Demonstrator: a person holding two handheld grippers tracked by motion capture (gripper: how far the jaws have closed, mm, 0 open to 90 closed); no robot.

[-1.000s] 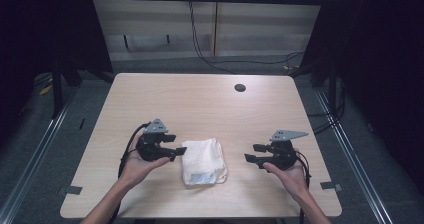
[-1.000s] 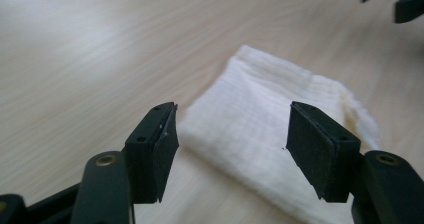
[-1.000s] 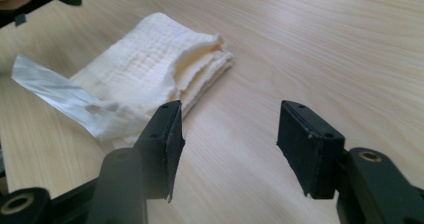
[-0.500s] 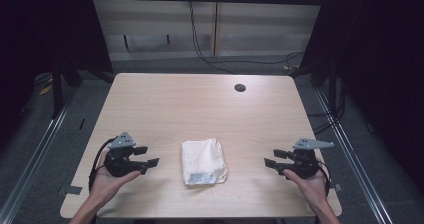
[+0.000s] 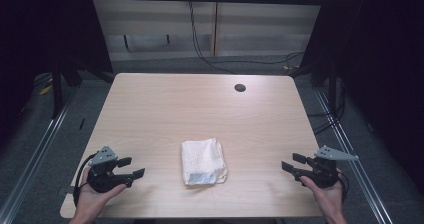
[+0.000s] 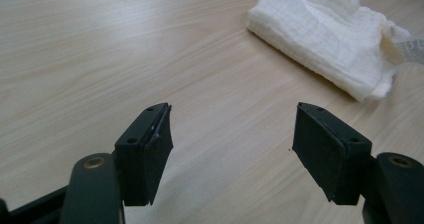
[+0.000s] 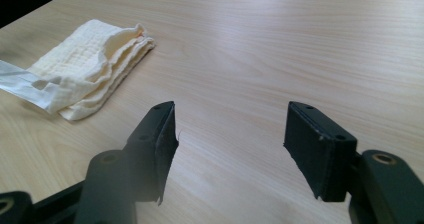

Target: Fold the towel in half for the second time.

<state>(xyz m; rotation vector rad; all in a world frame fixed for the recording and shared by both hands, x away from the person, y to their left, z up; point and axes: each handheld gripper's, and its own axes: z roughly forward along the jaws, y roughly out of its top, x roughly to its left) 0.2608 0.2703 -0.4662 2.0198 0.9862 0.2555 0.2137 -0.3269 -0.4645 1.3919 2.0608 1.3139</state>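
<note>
With the folded white cloth [image 5: 203, 161] lying near the table's [image 5: 200, 109] near edge, the left gripper [image 5: 131, 169] and right gripper [image 5: 291, 163] sat well apart from it, both gaping and empty, suggesting any next grasp required reaching inward.

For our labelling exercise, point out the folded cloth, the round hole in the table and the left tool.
folded cloth [image 5: 202, 160]: high view, middle of its top.
round hole [image 5: 240, 88]: high view, its dark centre.
left tool [image 5: 131, 168]: high view, between its open tips.
</note>
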